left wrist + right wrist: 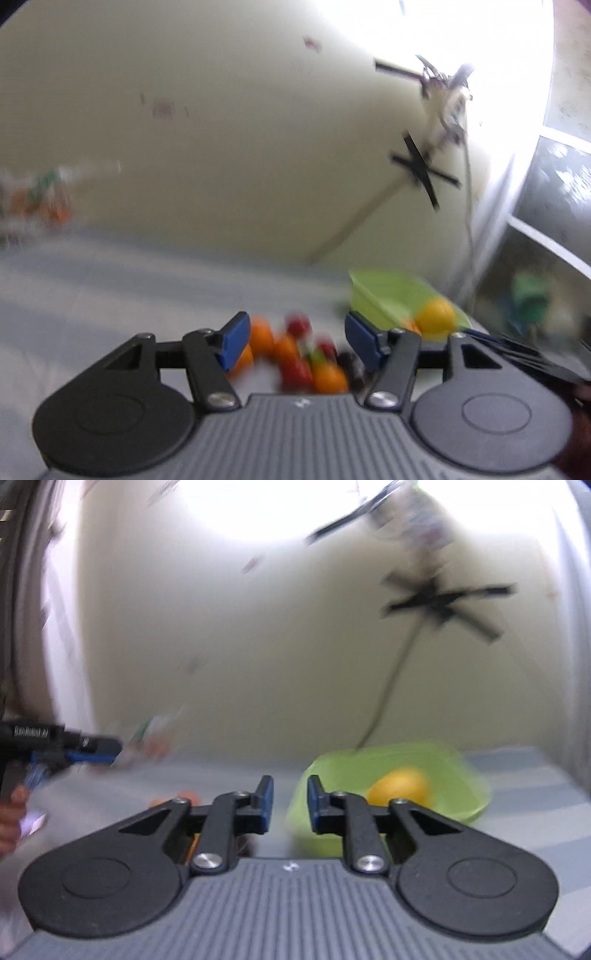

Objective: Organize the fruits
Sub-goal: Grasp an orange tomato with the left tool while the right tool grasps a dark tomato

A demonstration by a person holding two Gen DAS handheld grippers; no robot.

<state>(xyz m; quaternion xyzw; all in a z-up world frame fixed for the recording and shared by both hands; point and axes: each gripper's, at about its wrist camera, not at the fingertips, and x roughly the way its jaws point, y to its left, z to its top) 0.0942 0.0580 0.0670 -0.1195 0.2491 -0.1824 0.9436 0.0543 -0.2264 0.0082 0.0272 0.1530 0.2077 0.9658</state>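
Observation:
A blurred heap of small fruits lies on the striped cloth in the left wrist view: oranges (261, 338), red ones (298, 325) and a dark one. My left gripper (295, 341) stands open just in front of the heap, its blue pads either side of it and pressing on nothing. To the right is a light green bowl (380, 295) with a yellow fruit (436, 315) inside. In the right wrist view my right gripper (290, 801) is shut and empty, just left of the green bowl (461, 775) and its yellow fruit (400, 786). The left gripper (92, 747) shows at the left edge.
A cream wall rises behind the table, with black tape crosses (421, 166) and a cable running down it. Blurred colourful packets (37, 195) sit at the far left. A bright window and shelving (546, 206) are on the right. A hand (11, 812) holds the left gripper.

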